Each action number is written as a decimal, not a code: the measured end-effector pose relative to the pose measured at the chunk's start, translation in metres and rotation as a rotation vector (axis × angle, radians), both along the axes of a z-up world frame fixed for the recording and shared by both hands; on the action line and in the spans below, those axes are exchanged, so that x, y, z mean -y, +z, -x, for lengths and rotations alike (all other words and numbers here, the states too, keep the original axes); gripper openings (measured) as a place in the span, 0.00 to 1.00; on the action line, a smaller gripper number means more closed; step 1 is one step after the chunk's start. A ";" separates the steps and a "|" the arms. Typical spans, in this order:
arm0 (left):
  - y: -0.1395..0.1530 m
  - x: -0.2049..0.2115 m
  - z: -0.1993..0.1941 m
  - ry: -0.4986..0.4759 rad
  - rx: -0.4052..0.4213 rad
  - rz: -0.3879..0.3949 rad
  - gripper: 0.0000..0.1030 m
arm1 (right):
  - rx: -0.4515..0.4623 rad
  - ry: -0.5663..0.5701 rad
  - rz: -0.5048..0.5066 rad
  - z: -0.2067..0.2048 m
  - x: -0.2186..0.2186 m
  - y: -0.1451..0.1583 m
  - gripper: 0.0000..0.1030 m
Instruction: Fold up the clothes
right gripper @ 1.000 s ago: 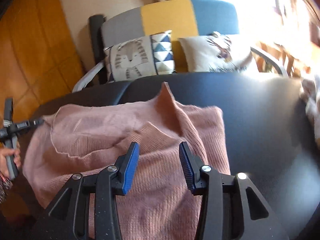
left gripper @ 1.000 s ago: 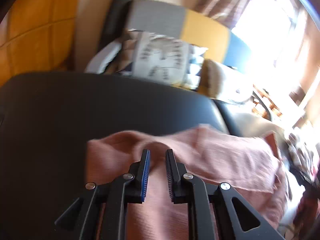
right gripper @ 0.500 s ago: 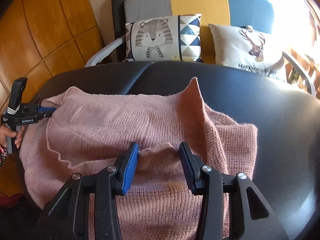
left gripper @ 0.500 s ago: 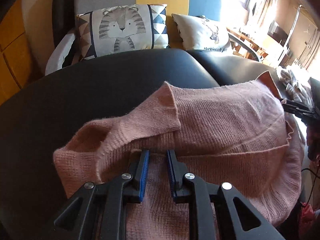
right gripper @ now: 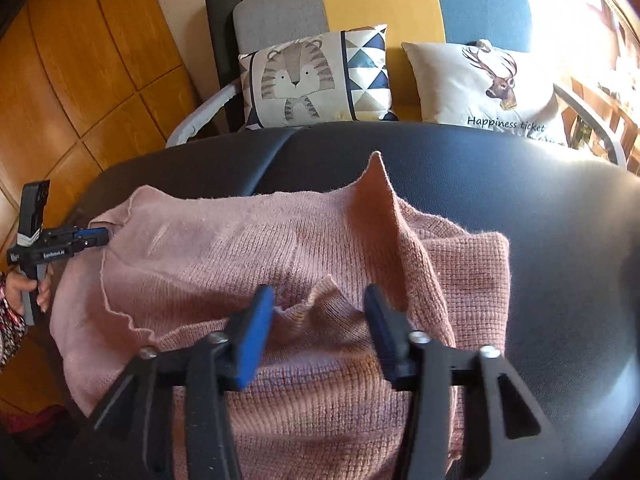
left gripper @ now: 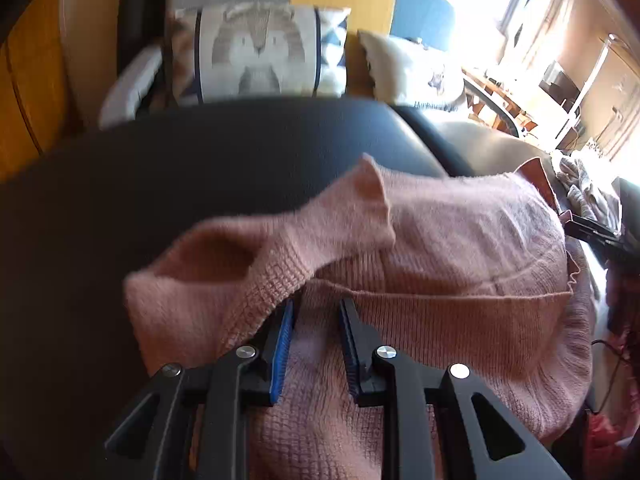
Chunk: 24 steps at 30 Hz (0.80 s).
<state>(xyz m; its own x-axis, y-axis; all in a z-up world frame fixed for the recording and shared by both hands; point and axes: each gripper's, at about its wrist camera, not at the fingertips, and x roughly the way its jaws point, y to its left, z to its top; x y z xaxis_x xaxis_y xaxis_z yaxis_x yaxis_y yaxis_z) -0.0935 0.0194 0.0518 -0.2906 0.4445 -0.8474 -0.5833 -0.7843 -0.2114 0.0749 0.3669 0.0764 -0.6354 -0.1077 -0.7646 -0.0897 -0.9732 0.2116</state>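
A pink knitted sweater [left gripper: 460, 248] lies bunched on a black padded surface [left gripper: 200, 152]. My left gripper [left gripper: 316, 312] is shut on a thick fold at its edge, and a flap of knit drapes over the left finger. In the right wrist view the same gripper [right gripper: 94, 236] pinches the sweater's [right gripper: 224, 252] far left corner, held by a hand [right gripper: 20, 288]. My right gripper [right gripper: 316, 308] stands open over the near hem, with a small peak of fabric between its fingers. One corner of the sweater sticks up at the far edge. The right gripper [left gripper: 596, 236] shows dark at the sweater's right side.
Behind the black surface [right gripper: 540, 208] stands an armchair [right gripper: 376, 4] with a tiger cushion [right gripper: 312, 80] and a deer cushion [right gripper: 488, 84]. Wooden wall panels [right gripper: 80, 60] are on the left. More clothes [left gripper: 584, 188] lie to the right, near a bright window.
The left wrist view levelled out, then came closer to the sweater; a knit flap now lies over its left finger. The right gripper edged forward, jaw width unchanged.
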 end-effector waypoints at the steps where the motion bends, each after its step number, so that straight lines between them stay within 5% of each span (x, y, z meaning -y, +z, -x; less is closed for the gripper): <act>1: 0.000 0.001 -0.001 0.000 -0.010 -0.011 0.24 | 0.004 0.007 -0.010 0.001 0.001 0.001 0.54; 5: -0.005 -0.004 -0.006 -0.004 -0.034 0.003 0.28 | 0.020 0.021 -0.021 0.003 0.005 -0.002 0.53; 7: -0.004 -0.010 -0.012 -0.012 -0.067 0.040 0.26 | 0.017 0.006 -0.019 0.003 0.005 -0.003 0.21; 9: 0.002 -0.013 -0.019 -0.024 -0.084 0.045 0.08 | 0.008 -0.020 -0.017 0.000 0.002 -0.003 0.16; 10: 0.004 -0.013 -0.021 -0.029 -0.089 0.040 0.06 | -0.003 -0.030 -0.003 -0.002 0.000 -0.001 0.12; 24: 0.068 0.020 -0.034 0.039 -0.237 -0.207 0.05 | -0.129 -0.145 0.140 -0.022 -0.025 0.048 0.07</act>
<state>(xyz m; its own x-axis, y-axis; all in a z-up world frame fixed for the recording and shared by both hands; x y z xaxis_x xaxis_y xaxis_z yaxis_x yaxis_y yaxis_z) -0.0599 -0.0011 0.1201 -0.4895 0.5851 -0.6466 -0.6055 -0.7616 -0.2308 0.0973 0.3920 0.1244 -0.7434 -0.1075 -0.6602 -0.1899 -0.9125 0.3624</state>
